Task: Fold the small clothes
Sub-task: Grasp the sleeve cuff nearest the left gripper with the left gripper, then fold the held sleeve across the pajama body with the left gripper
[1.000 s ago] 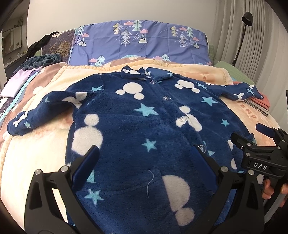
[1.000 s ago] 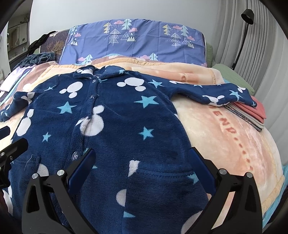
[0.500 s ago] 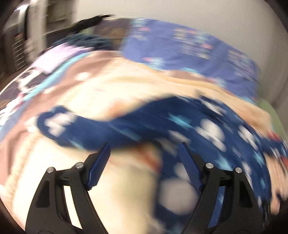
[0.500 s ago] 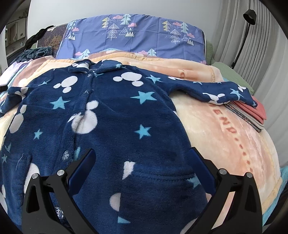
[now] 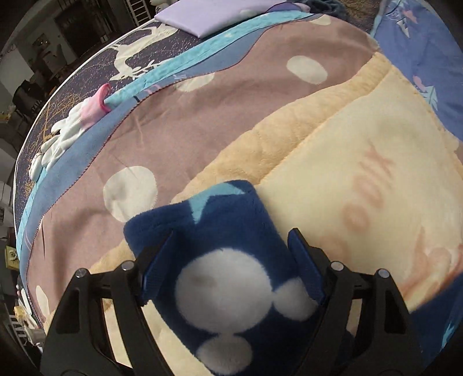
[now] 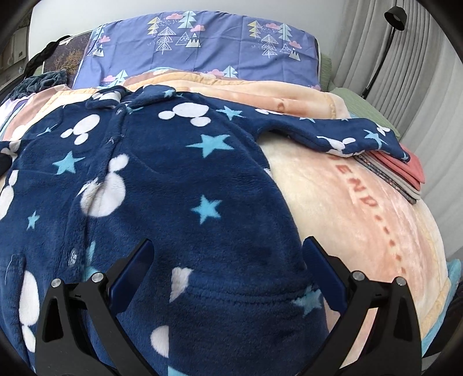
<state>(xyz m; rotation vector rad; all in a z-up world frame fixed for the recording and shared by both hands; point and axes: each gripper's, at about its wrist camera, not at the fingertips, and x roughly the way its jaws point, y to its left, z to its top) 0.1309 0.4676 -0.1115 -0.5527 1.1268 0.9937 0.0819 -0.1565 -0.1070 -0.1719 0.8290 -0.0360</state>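
Note:
A navy fleece sleepsuit (image 6: 173,173) with white mouse heads and pale blue stars lies spread face up on a cream blanket (image 6: 347,219). Its right sleeve (image 6: 341,136) stretches out onto a stack of folded clothes. My right gripper (image 6: 228,240) hovers open over the lower right body of the suit, gripping nothing. In the left wrist view my left gripper (image 5: 231,231) points steeply down over the end of the other sleeve (image 5: 225,277). Its fingers straddle the cuff, which lies flat and unpinched between the partly narrowed jaws.
A folded stack of pink and grey clothes (image 6: 399,170) sits at the right bed edge. A blue tree-print pillow (image 6: 208,49) is at the head. A lilac folded cloth (image 5: 214,11) and a white-and-pink glove (image 5: 72,127) lie near the left edge, where the bed drops off.
My left gripper has swung from the suit's lower body out to the left sleeve end, tipped downward and narrowed its jaws. The right gripper has crept slightly forward.

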